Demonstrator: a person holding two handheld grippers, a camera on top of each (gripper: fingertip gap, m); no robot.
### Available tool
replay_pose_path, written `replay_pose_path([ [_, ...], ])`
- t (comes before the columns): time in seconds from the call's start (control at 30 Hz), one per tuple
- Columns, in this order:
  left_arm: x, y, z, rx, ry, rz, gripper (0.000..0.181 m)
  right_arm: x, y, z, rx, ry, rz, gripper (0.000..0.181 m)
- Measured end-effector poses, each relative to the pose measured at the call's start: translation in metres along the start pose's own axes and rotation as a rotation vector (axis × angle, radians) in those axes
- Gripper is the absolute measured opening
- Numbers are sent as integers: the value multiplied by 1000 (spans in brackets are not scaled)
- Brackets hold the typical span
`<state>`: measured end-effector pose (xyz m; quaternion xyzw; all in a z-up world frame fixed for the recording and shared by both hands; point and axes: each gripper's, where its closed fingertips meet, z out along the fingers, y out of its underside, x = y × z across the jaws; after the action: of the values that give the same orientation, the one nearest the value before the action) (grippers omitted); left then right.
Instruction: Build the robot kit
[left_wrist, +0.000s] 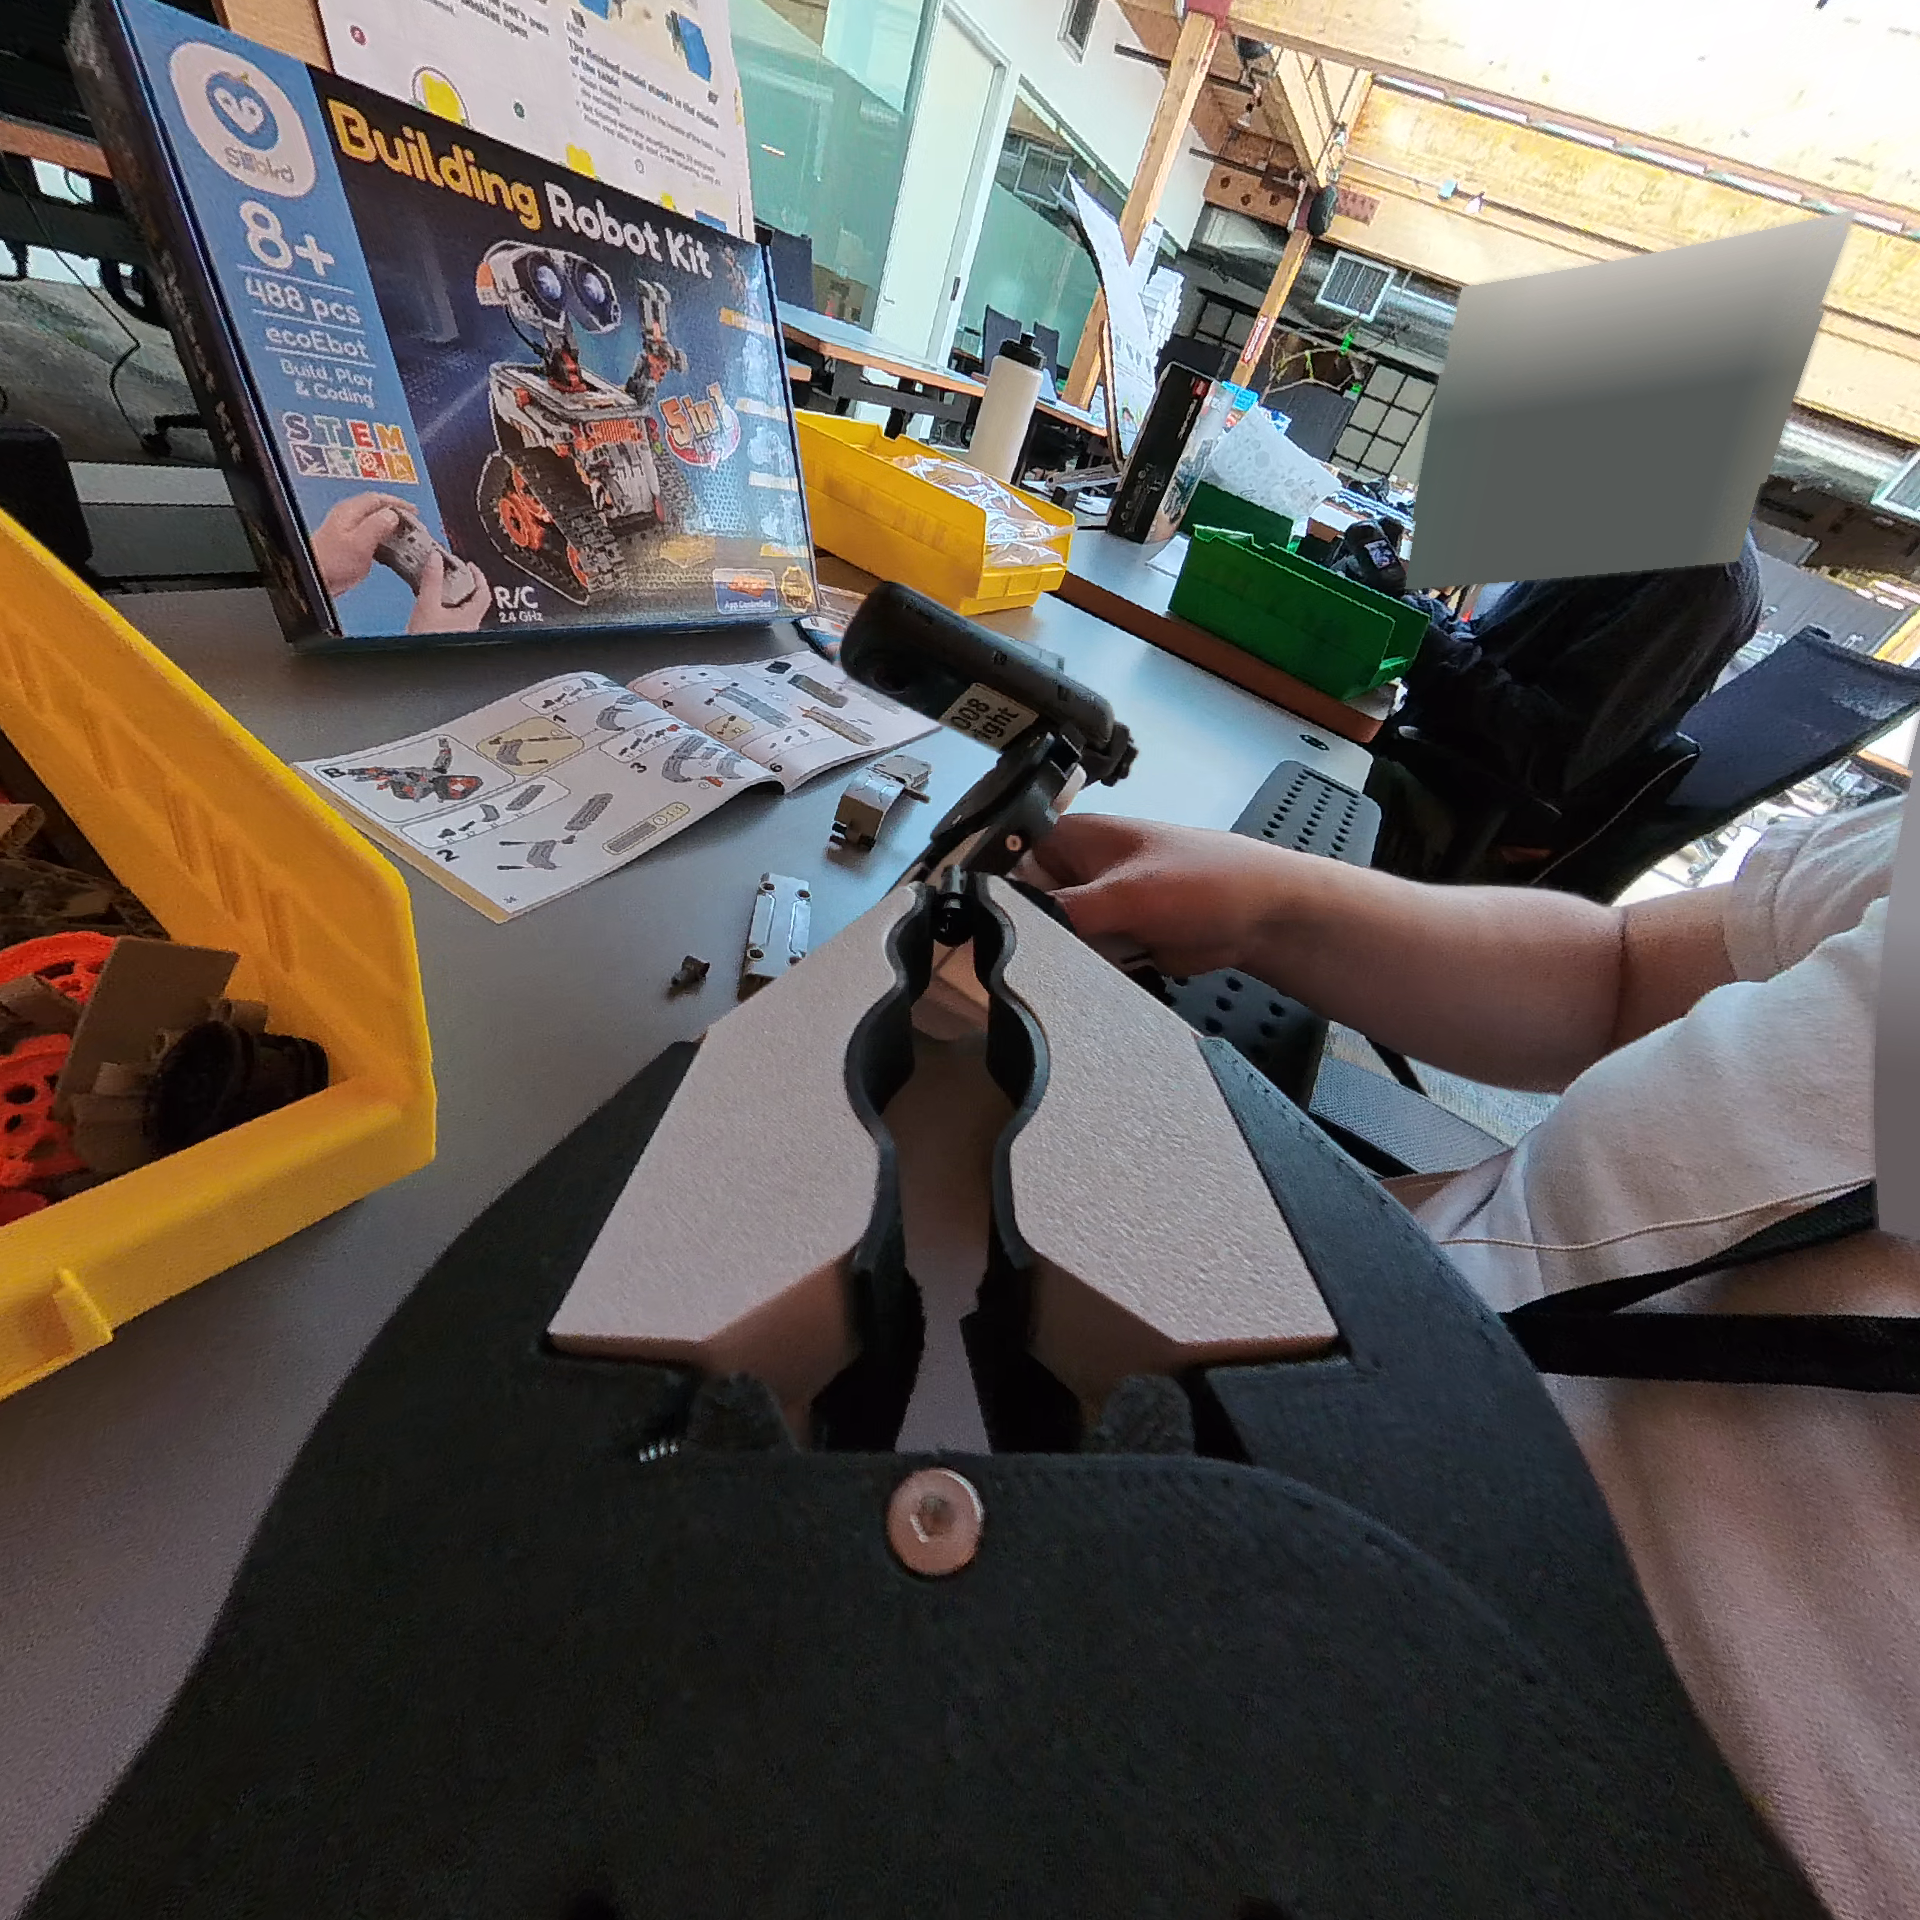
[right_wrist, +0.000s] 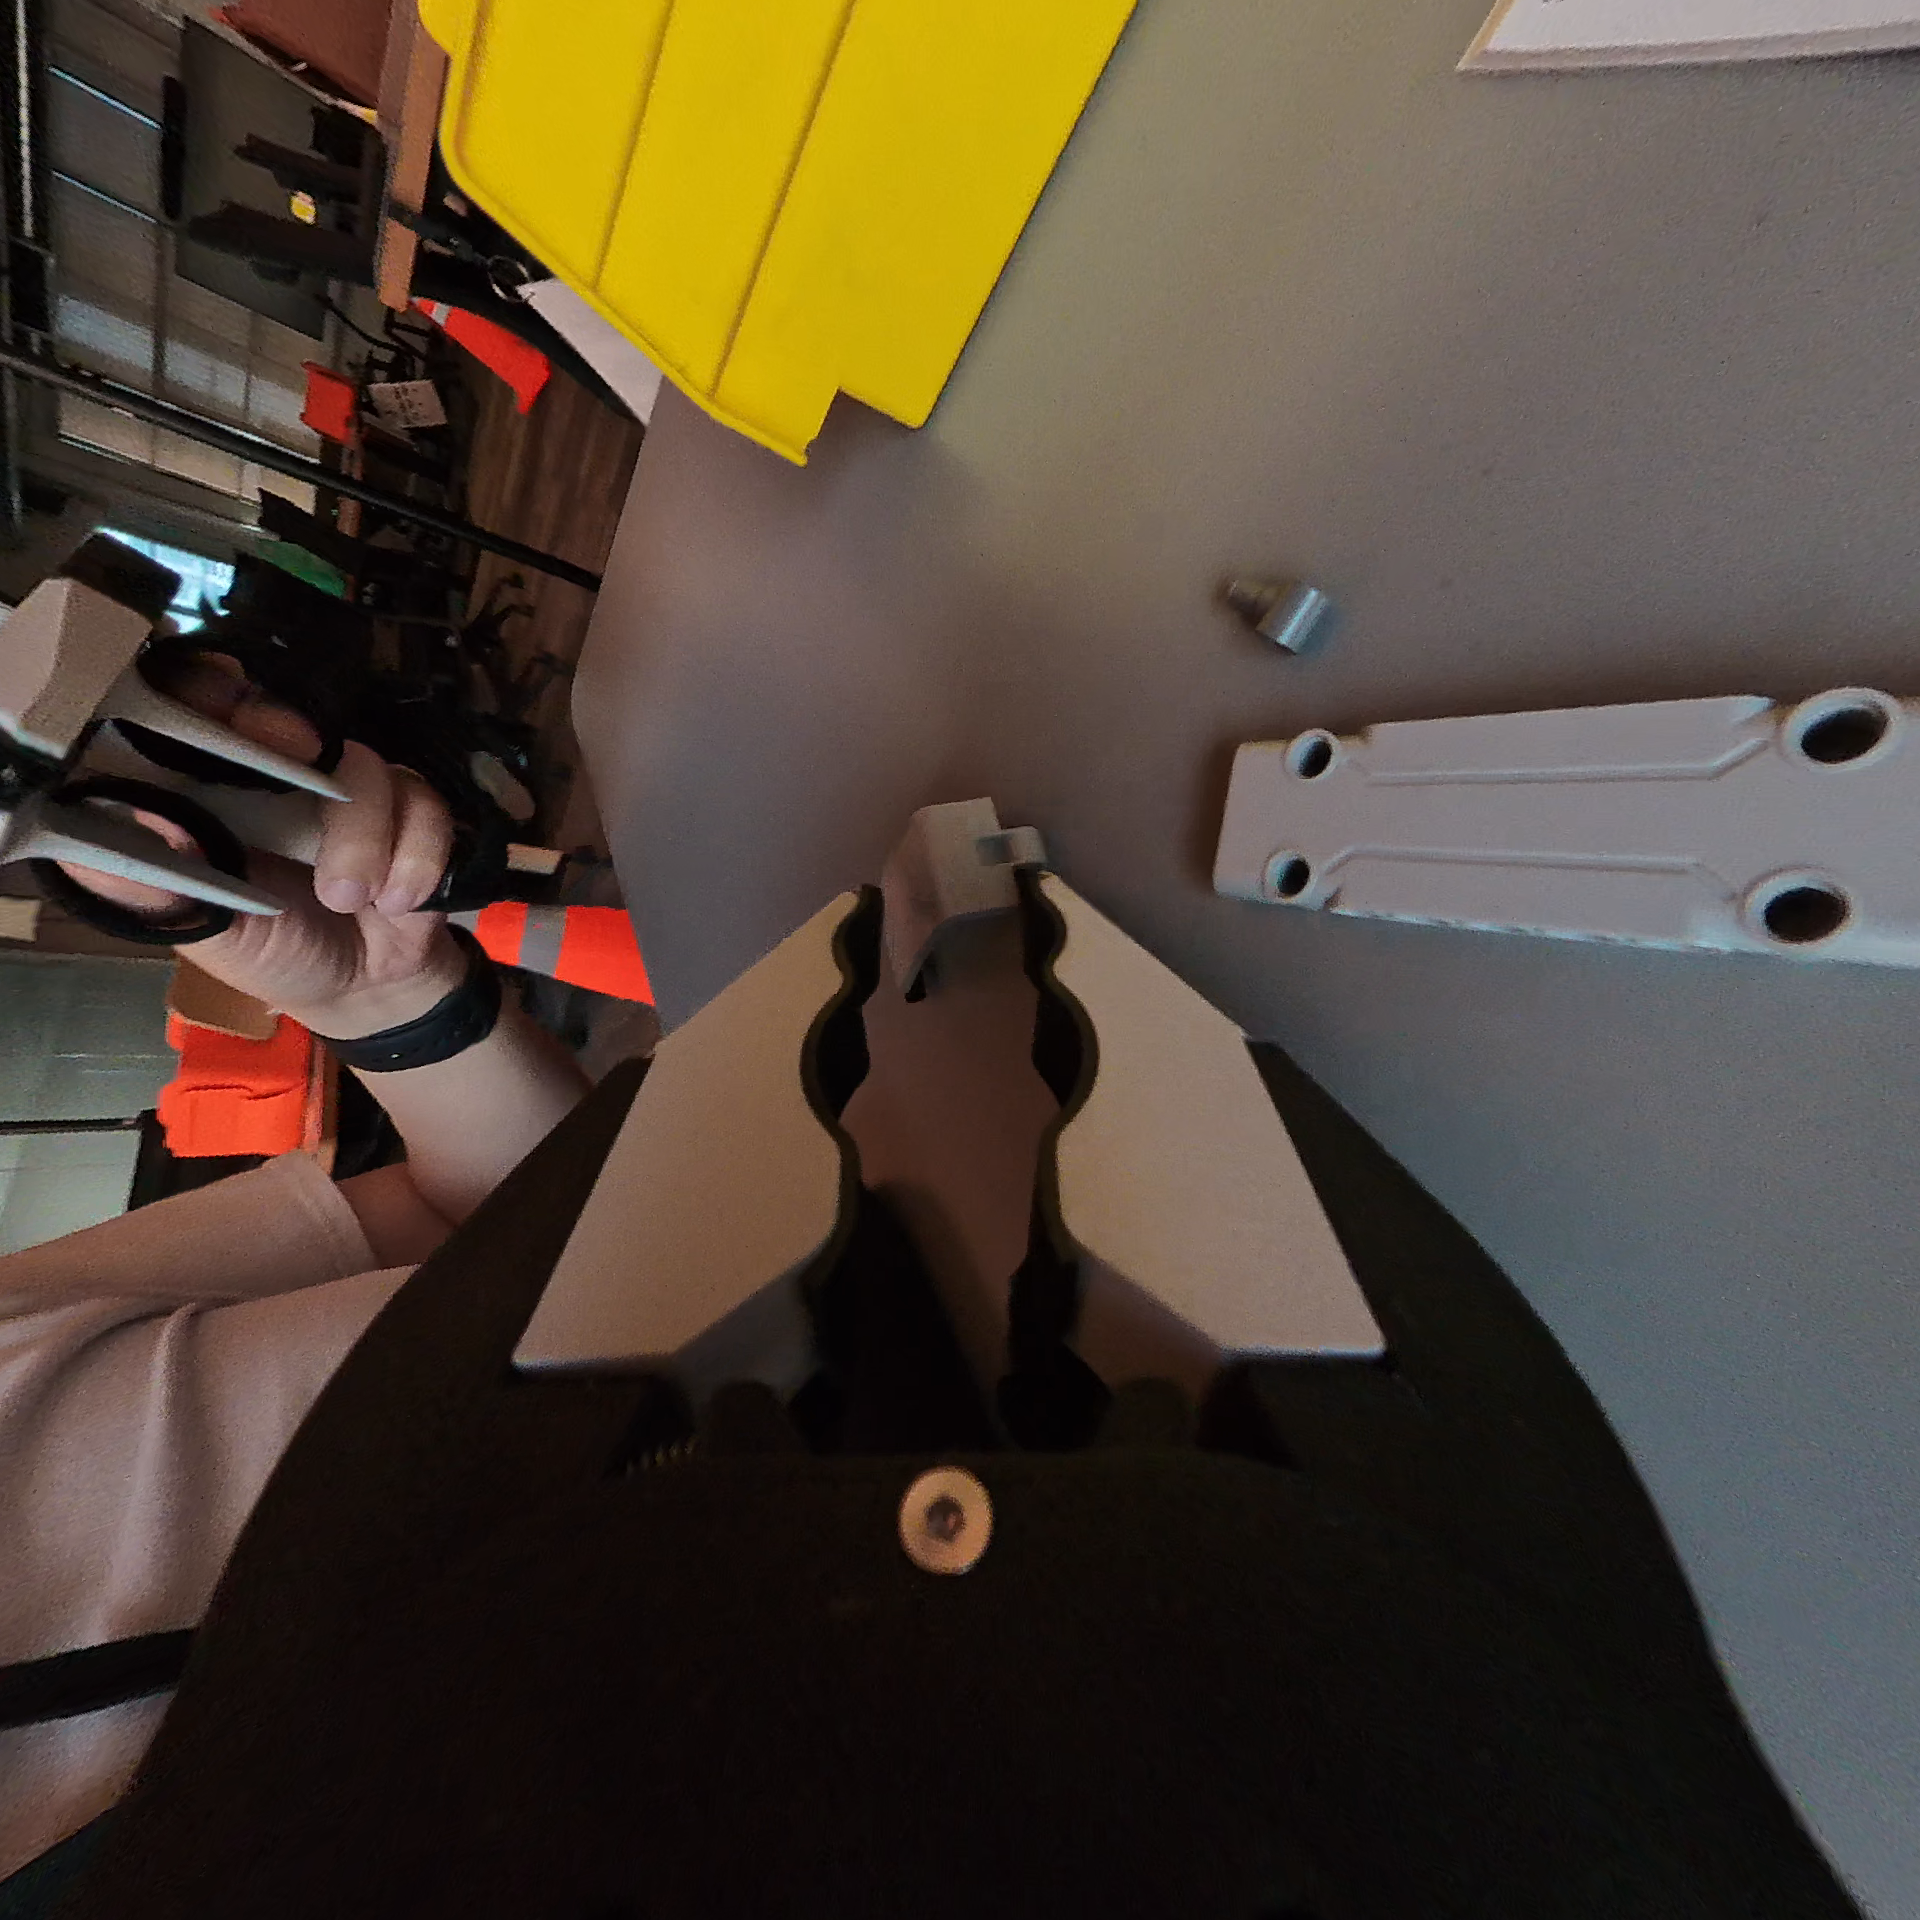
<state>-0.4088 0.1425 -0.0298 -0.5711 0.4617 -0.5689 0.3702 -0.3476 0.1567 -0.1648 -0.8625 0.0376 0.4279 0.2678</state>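
Probably a shared workshop: timber beams (left_wrist: 1174, 187), parts bins (left_wrist: 925, 509), worktables (left_wrist: 582, 997).

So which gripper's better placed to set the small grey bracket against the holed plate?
Right, likely. The right gripper has the grey bracket in its jaws, the holed plate lying close beside; the left gripper is farther away.

My grippers (left_wrist: 951, 914) have black bodies, tan wavy-edged fingers (right_wrist: 1164, 1143) and a silver screw (right_wrist: 943, 1519); my sleeve (left_wrist: 1808, 883) is pale pink.
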Motion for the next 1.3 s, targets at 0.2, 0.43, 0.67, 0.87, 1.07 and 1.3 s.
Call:
replay_pose_path([
  [0.2, -3, 9, -3, -27, 2, -25, 4, -3, -3, 9, -34, -76, 31, 19],
  [0.43, -12, 22, -2, -99, -4, -50, 4, -35, -21, -25, 96, -123, -418, 17],
  [0.67, -15, 27, 6, -120, -6, -55, 5, -10, -13, -58, 102, 211, -1033, 17],
  [0.87, -14, 33, 16, -148, -3, -67, 5, -4, -3, -60, 102, 188, -1113, 18],
  [1.07, -15, 38, 19, -159, -7, -77, 4, -2, 5, -49, 63, 170, -1153, 18],
  [1.3, -12, 52, 33, -210, 73, -93, 4, -15, 8, -47, 89, 84, -1132, 17],
])
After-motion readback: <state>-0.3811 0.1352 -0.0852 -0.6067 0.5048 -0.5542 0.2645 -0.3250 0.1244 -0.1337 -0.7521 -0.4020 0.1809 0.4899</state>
